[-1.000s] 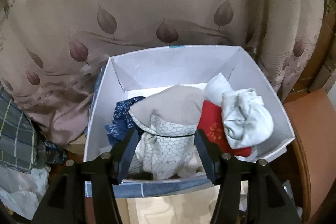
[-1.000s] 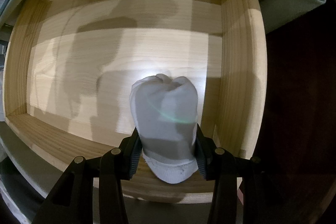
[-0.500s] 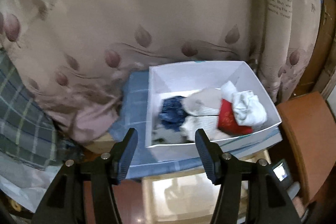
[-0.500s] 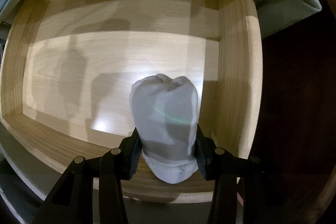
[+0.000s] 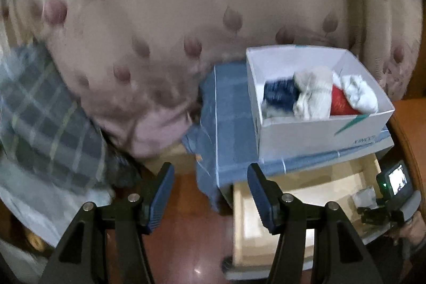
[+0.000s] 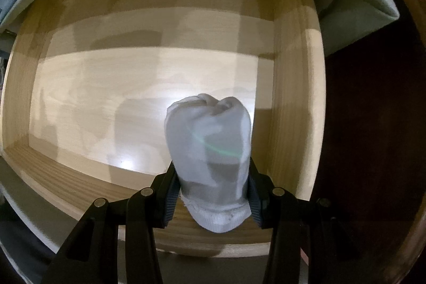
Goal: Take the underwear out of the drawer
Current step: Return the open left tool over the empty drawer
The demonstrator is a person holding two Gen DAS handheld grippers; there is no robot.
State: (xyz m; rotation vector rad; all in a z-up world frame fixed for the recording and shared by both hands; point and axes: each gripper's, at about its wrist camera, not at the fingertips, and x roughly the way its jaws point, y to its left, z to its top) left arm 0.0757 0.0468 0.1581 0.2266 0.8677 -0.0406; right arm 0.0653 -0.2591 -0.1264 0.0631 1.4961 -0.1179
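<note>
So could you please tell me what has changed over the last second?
The open left gripper has backed away from the white cardboard box, leaving the patterned grey underwear there. The right gripper stays shut on the white rolled garment over the wooden drawer.

A bedroom in a private home was the setting. A beige curtain printed with leaves and lettering hung across the back, and plaid bedding lay bunched at the left edge. A low cabinet, its top draped with a blue checked cloth, stood on a polished reddish floor. At the right end of that top sat a white cardboard box filled with folded garments in navy, grey, red and white. Below it, a pale wooden drawer stood pulled open, its plywood bottom largely bare.
</note>
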